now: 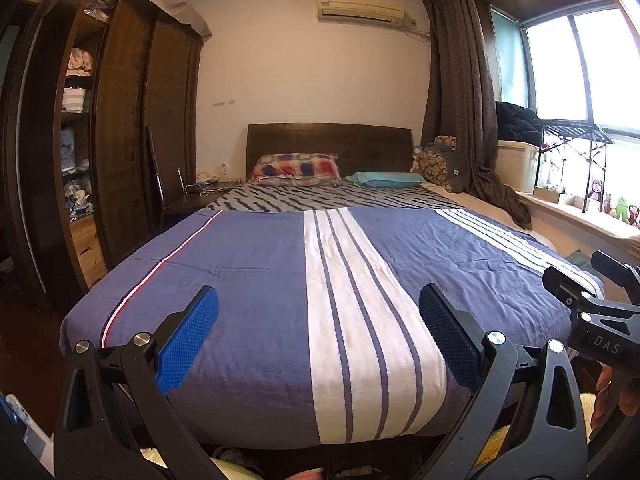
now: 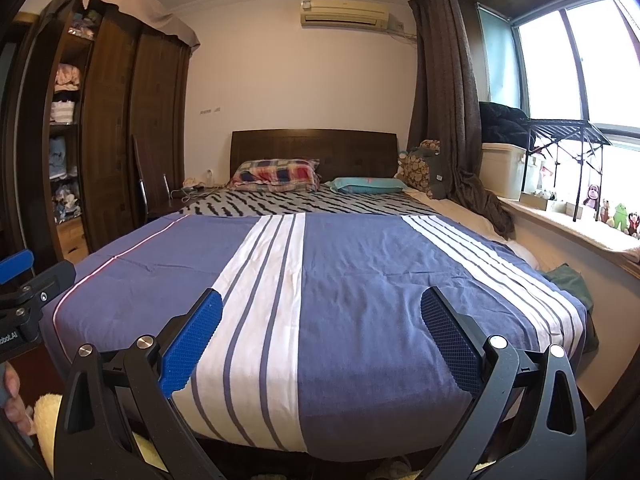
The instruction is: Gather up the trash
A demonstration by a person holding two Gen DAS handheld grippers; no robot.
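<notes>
One bed (image 1: 280, 280) fills most of both views, covered by one blue blanket (image 1: 248, 264) with white stripe bands. At the head end a black-and-white zebra-pattern sheet (image 1: 320, 196) shows, with two pillows on it: one plaid pillow (image 1: 296, 168) at about 12 o'clock and one teal pillow (image 1: 386, 179) just to its right. One dark wooden headboard (image 1: 328, 140) stands behind them.

At 9 to 10 o'clock is one dark wardrobe (image 1: 132, 120) with an open shelf section of folded clothes. One brown curtain (image 1: 456, 92) hangs at 1 o'clock, and one air conditioner (image 1: 360, 8) sits on the wall at 12. The window (image 1: 580, 64) is at 2 o'clock; on its sill I count one white storage box (image 1: 516, 166), one black rack (image 1: 576, 132) and a row of small toys, including one green frog toy (image 1: 621, 207).

Both grippers are spread wide with nothing between the blue pads. The left gripper (image 1: 319, 352) hangs over the foot of the bed at 6 o'clock; the right gripper (image 2: 321, 354) does the same in its own view.

Readable writing: "DAS" on the right gripper's body at 4 o'clock in the left view, and partial "dbot.AI" on the left gripper's body at 9 o'clock in the right view.

Trash: can't pick out any on the bed or around it. One dark green cloth (image 2: 568, 278) lies off the bed's right edge at 3 o'clock, can't tell what it is.
</notes>
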